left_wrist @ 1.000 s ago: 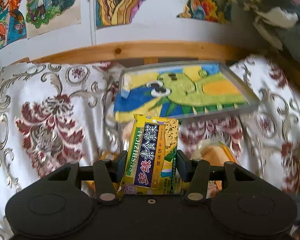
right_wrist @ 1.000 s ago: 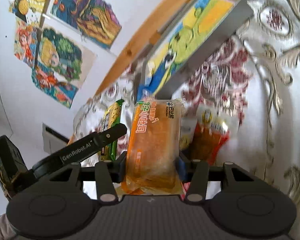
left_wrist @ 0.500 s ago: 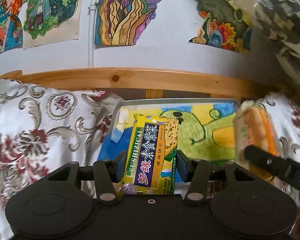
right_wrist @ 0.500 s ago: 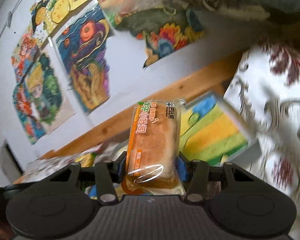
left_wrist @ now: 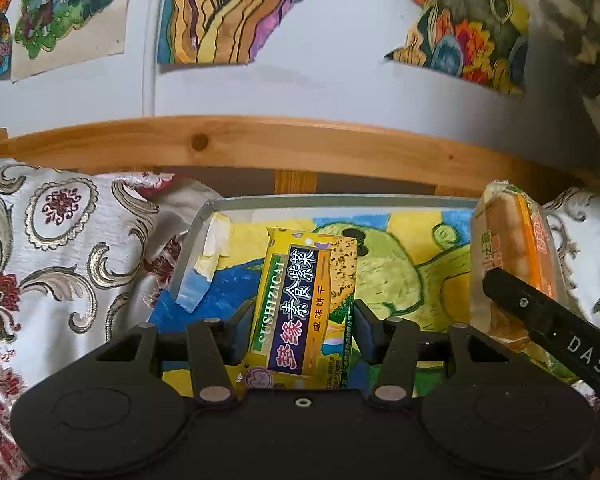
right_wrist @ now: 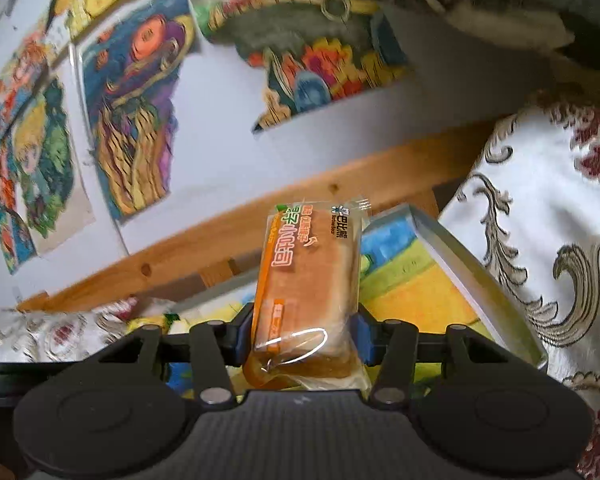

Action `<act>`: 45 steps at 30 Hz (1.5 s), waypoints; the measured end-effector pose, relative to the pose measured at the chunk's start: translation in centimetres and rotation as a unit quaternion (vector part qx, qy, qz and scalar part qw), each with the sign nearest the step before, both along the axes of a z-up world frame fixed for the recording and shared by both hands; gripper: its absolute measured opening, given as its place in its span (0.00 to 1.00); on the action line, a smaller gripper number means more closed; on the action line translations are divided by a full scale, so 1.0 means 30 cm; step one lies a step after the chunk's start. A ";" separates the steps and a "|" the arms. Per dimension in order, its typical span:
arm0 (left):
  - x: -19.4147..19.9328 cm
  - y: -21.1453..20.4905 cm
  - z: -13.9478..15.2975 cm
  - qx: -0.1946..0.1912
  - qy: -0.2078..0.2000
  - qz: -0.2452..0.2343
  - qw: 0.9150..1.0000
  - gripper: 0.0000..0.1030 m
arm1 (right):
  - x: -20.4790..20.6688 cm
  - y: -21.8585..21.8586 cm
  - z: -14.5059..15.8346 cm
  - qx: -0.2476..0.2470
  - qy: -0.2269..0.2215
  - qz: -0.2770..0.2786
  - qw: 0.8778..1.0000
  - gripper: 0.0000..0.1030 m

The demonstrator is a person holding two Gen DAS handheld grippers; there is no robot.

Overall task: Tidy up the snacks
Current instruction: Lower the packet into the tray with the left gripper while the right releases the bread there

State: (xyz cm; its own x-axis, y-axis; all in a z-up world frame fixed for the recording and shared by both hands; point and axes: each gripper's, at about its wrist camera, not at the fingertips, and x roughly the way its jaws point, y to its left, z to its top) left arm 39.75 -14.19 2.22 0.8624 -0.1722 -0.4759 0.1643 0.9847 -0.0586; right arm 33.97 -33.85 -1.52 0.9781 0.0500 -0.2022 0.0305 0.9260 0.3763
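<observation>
Now: both claws loaded over the tray

Left claw [left_wrist: 303, 316] is clamped on a yellow cracker pack [left_wrist: 306, 304] printed "SUSHIZICAI", held upright over the shallow metal tray [left_wrist: 340, 202]. Right claw [right_wrist: 302, 330] grips a clear-wrapped bread loaf [right_wrist: 308, 284] with orange lettering, also above the tray's painted lining; its finger reads "DAS". Around the tray lies a floral bedspread [left_wrist: 60, 248], backed by a wooden rail [left_wrist: 260, 148] and wall paintings [left_wrist: 228, 12].
</observation>
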 end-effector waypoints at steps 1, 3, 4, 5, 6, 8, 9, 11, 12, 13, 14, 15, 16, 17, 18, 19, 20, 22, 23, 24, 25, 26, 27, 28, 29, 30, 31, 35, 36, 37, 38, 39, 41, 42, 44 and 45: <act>0.012 0.001 -0.011 0.002 0.003 0.003 1.000 0.51 | 0.007 0.001 -0.007 -0.006 0.007 -0.002 1.000 0.53; 0.035 0.006 -0.032 -0.002 0.015 0.011 1.000 0.51 | 0.021 -0.003 -0.019 -0.005 0.020 -0.001 1.000 0.52; 0.046 0.009 -0.044 -0.006 0.022 0.015 1.000 0.51 | 0.026 -0.003 -0.023 -0.006 0.025 0.000 1.000 0.52; 0.055 0.011 -0.052 -0.008 0.028 0.018 0.999 0.51 | 0.029 0.001 -0.026 -0.012 0.029 0.000 1.000 0.52; 0.059 0.013 -0.060 -0.009 0.030 0.020 0.999 0.51 | 0.030 0.006 -0.027 -0.021 0.031 0.000 0.999 0.52; 0.066 0.016 -0.073 -0.006 0.035 0.024 0.999 0.51 | 0.032 0.010 -0.027 -0.025 0.033 0.002 0.999 0.52; 0.070 0.017 -0.078 -0.006 0.039 0.025 0.999 0.51 | 0.033 0.012 -0.026 -0.025 0.034 0.004 0.999 0.52; 0.077 0.023 -0.087 -0.009 0.051 0.029 0.998 0.51 | 0.032 0.019 -0.026 -0.030 0.033 0.005 0.999 0.53; 0.082 0.028 -0.091 -0.011 0.057 0.033 0.998 0.51 | 0.033 0.022 -0.025 -0.034 0.034 0.004 0.999 0.54; 0.084 0.033 -0.094 -0.012 0.061 0.037 0.997 0.51 | 0.034 0.025 -0.024 -0.036 0.036 0.004 0.999 0.55; 0.082 0.035 -0.096 -0.013 0.063 0.038 0.997 0.51 | 0.034 0.026 -0.023 -0.038 0.037 0.003 0.999 0.56; 0.080 0.037 -0.095 -0.012 0.064 0.040 0.997 0.52 | 0.035 0.026 -0.019 -0.038 0.037 0.004 0.999 0.58; 0.076 0.040 -0.092 -0.011 0.062 0.042 0.997 0.53 | 0.033 0.025 -0.017 -0.038 0.037 0.003 0.999 0.63; 0.070 0.043 -0.088 -0.012 0.061 0.042 0.997 0.58 | 0.032 0.025 -0.013 -0.039 0.036 0.001 0.999 0.66; 0.064 0.048 -0.083 -0.016 0.059 0.042 0.997 0.64 | 0.030 0.025 -0.006 -0.041 0.034 -0.001 0.999 0.72; 0.055 0.054 -0.077 -0.020 0.055 0.044 0.997 0.67 | 0.025 0.025 0.001 -0.045 0.032 -0.003 0.998 0.79; 0.045 0.059 -0.071 -0.023 0.052 0.045 0.997 0.72 | 0.016 0.025 0.010 -0.051 0.028 -0.006 0.998 0.82; 0.019 0.074 -0.057 -0.034 0.042 0.048 0.997 0.78 | -0.005 0.027 0.033 -0.067 0.019 -0.013 0.997 0.89; 0.006 0.083 -0.050 -0.040 0.039 0.051 0.997 0.81 | -0.021 0.029 0.049 -0.079 0.014 -0.016 0.997 0.90; -0.008 0.093 -0.042 -0.047 0.036 0.054 0.997 0.85 | -0.036 0.029 0.063 -0.089 0.009 -0.019 0.996 0.93; -0.024 0.104 -0.032 -0.052 0.032 0.057 0.996 0.86 | -0.055 0.030 0.078 -0.099 0.002 -0.022 0.995 0.96; -0.040 0.114 -0.021 -0.055 0.028 0.059 0.996 0.90 | -0.073 0.030 0.094 -0.106 -0.003 -0.024 0.994 0.97; -0.059 0.125 -0.008 -0.057 0.021 0.060 0.996 0.93 | -0.093 0.030 0.110 -0.112 -0.009 -0.026 0.993 0.98; -0.077 0.134 0.005 -0.058 0.014 0.060 0.996 0.94 | -0.114 0.028 0.127 -0.117 -0.013 -0.028 0.993 1.00; -0.096 0.142 0.019 -0.057 0.006 0.060 0.997 0.96 | -0.130 0.028 0.142 -0.119 -0.016 -0.030 0.992 1.00; -0.122 0.151 0.035 -0.056 -0.003 0.060 0.997 0.97 | -0.152 0.027 0.158 -0.122 -0.019 -0.031 0.992 1.00; -0.145 0.159 0.047 -0.055 -0.010 0.059 0.997 0.98 | -0.173 0.026 0.173 -0.125 -0.022 -0.031 0.991 1.00; -0.240 0.195 0.084 -0.057 -0.025 0.058 0.996 0.99 | -0.263 0.053 0.221 -0.148 -0.031 -0.029 0.988 1.00; -0.267 0.204 0.092 -0.057 -0.028 0.057 0.996 0.99 | -0.285 0.062 0.228 -0.156 -0.034 -0.029 0.987 1.00; -0.291 0.211 0.100 -0.057 -0.031 0.057 0.996 0.99 | -0.311 0.073 0.236 -0.164 -0.037 -0.028 0.985 1.00; -0.314 0.219 0.106 -0.057 -0.033 0.058 0.996 0.99 | -0.334 0.084 0.244 -0.170 -0.040 -0.029 0.984 1.00; -0.335 0.226 0.110 -0.056 -0.035 0.057 0.996 0.99 | -0.356 0.094 0.249 -0.172 -0.041 -0.030 0.984 1.00; -0.384 0.238 0.120 -0.053 -0.039 0.055 0.996 0.99 | -0.398 0.114 0.256 -0.171 -0.039 -0.028 0.984 1.00; -0.407 0.244 0.126 -0.052 -0.041 0.053 0.996 0.99 | -0.418 0.124 0.252 -0.170 -0.037 -0.027 0.984 1.00; -0.453 0.258 0.135 -0.047 -0.045 0.049 0.997 0.99 | -0.456 0.146 0.242 -0.171 -0.028 -0.021 0.985 1.00; -0.479 0.266 0.140 -0.044 -0.047 0.046 0.997 0.99 | -0.474 0.157 0.234 -0.175 -0.023 -0.016 0.984 1.00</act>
